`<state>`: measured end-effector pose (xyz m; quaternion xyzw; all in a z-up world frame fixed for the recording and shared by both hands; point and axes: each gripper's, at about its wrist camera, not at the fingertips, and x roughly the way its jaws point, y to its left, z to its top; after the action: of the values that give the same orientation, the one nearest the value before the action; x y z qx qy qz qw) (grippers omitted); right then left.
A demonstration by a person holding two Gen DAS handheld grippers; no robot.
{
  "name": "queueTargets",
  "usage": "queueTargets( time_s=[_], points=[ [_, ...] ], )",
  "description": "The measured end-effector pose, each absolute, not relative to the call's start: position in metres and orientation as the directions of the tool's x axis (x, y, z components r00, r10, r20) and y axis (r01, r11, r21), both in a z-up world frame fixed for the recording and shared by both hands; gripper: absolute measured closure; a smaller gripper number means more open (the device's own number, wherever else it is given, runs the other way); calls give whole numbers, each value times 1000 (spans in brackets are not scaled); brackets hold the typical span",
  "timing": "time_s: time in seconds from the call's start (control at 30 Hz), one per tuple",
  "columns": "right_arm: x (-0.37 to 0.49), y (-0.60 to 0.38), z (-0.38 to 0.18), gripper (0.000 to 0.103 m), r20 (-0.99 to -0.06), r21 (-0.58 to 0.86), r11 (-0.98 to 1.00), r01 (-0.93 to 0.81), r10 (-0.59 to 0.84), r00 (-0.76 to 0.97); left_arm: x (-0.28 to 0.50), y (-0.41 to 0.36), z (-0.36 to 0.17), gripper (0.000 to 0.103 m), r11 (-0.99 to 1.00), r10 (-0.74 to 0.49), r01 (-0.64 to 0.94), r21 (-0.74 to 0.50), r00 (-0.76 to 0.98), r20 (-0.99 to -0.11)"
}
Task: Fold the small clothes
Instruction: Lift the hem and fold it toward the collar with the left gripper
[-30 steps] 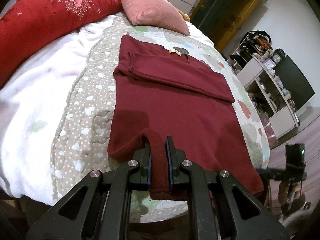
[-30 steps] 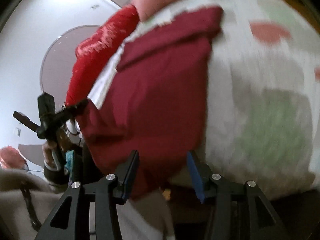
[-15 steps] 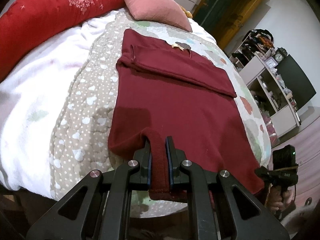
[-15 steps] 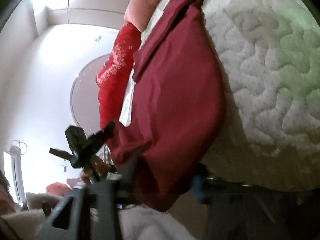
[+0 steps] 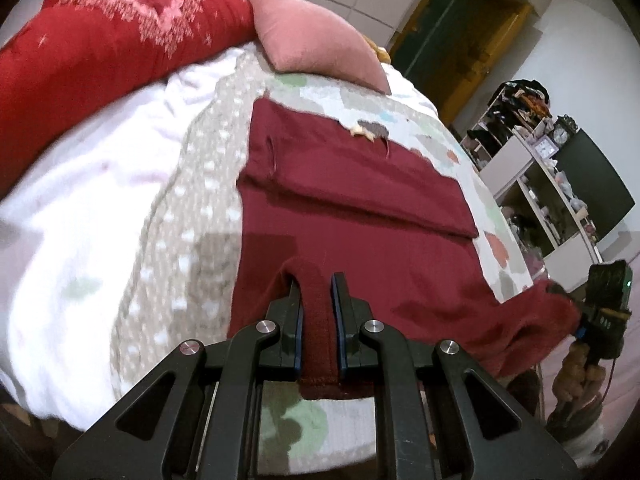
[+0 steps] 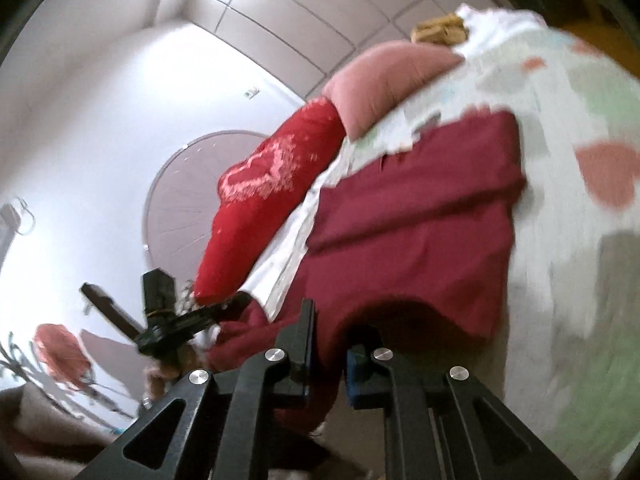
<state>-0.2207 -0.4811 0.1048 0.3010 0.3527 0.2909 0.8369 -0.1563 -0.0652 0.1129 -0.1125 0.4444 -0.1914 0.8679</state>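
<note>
A dark red knit garment (image 5: pixel 360 216) lies flat on the bed, its far part folded over into a band. My left gripper (image 5: pixel 318 292) is shut on the garment's near hem, which bunches up between the jaws. In the right wrist view the same garment (image 6: pixel 420 232) fills the middle, and my right gripper (image 6: pixel 330 328) is shut on its near corner, lifted off the bed edge. The right gripper also shows in the left wrist view (image 5: pixel 560 292), pinching the hem's right corner.
A patterned quilt (image 5: pixel 168 248) covers the bed over a white sheet (image 5: pixel 80 208). A red bolster (image 5: pixel 100 40) and a pink pillow (image 5: pixel 316 44) lie at the far end. Shelves with clutter (image 5: pixel 532 176) stand to the right. The bed edge is just below my grippers.
My right gripper swung up from beside the bed and closed on the garment's corner. My left gripper kept its grip on the hem and moved slightly forward.
</note>
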Motion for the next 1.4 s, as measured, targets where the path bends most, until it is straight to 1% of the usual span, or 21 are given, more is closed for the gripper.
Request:
queueTargets(
  time_s=[0.27, 0.5, 0.67, 1.0, 1.2, 1.23, 1.3, 1.33, 1.4],
  points=[
    [-165, -481, 125, 92, -442, 619, 735, -277, 618, 650, -108, -72, 132, 92, 912, -409, 233, -338, 595, -692],
    [-117, -489, 124, 92, -468, 602, 766, -226, 568, 677, -60, -78, 138, 92, 927, -370, 202, -316, 625, -687],
    [-85, -499, 119, 93, -486, 610, 770, -187, 549, 680, -27, -90, 133, 92, 937, -347, 201, -284, 622, -702],
    [-23, -516, 103, 93, -528, 616, 781, -103, 506, 682, 37, -109, 123, 92, 948, -317, 179, -265, 618, -720],
    [20, -524, 80, 93, -567, 624, 781, -34, 482, 668, 80, -120, 99, 92, 959, -281, 145, -243, 586, -760],
    [27, -525, 73, 93, -573, 636, 771, -18, 488, 659, 84, -121, 95, 92, 959, -282, 141, -247, 579, -765],
    [42, -529, 59, 89, -600, 658, 753, 25, 504, 621, 94, -118, 85, 91, 951, -304, 124, -285, 553, -775],
    [47, -534, 54, 87, -598, 681, 732, 36, 526, 605, 99, -113, 81, 89, 938, -335, 114, -326, 537, -775],
    [46, -542, 54, 83, -563, 720, 693, 35, 555, 612, 102, -107, 80, 85, 921, -372, 108, -373, 521, -768]
  ],
)
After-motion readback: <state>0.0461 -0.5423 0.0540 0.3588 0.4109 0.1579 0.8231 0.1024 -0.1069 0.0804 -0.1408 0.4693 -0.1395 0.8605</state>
